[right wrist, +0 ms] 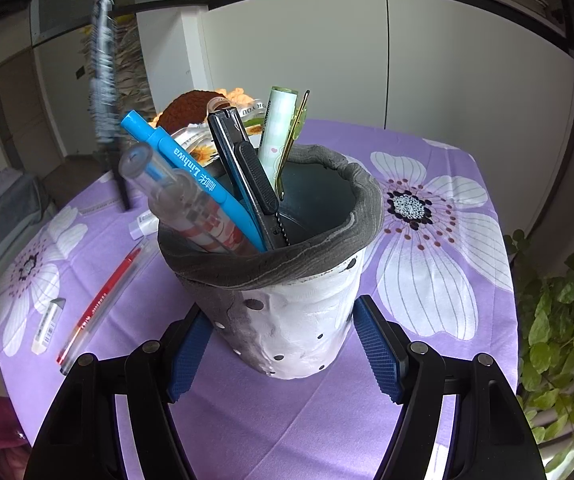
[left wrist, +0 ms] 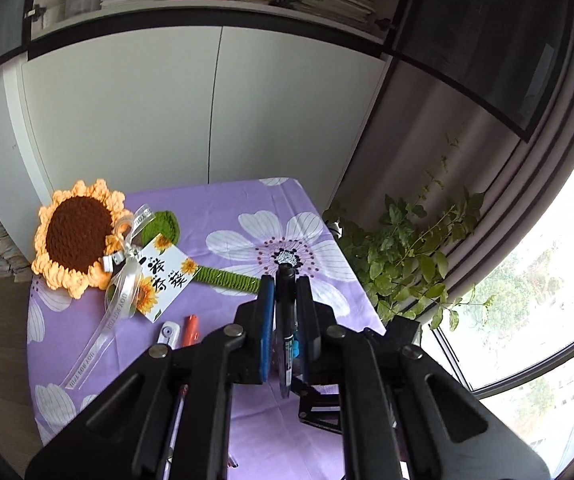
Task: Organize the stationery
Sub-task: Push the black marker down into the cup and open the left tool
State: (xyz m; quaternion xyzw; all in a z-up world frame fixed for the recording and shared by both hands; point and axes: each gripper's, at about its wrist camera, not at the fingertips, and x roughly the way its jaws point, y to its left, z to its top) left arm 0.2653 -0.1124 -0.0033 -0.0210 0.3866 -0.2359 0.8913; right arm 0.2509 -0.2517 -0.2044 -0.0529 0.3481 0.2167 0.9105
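Note:
My left gripper [left wrist: 285, 280] is shut on a black marker pen [left wrist: 286, 320] and holds it above the purple flowered tablecloth [left wrist: 247, 208]. The same marker shows blurred at the upper left of the right wrist view [right wrist: 101, 68]. My right gripper [right wrist: 283, 332] is shut on a grey and white pen holder [right wrist: 303, 320], its blue pads pressing both sides. The holder contains a blue pen [right wrist: 191, 176], a clear pen [right wrist: 183, 204], a black utility knife [right wrist: 247, 176] and a pale green pen [right wrist: 277, 124].
A crochet sunflower [left wrist: 75, 240] with a ribbon and tag lies at the table's far left. A red pen [right wrist: 99, 304], an eraser [right wrist: 49, 324], a correction tape [left wrist: 167, 334] and an orange pen [left wrist: 190, 330] lie on the cloth. A potted plant [left wrist: 407, 248] stands off the right edge.

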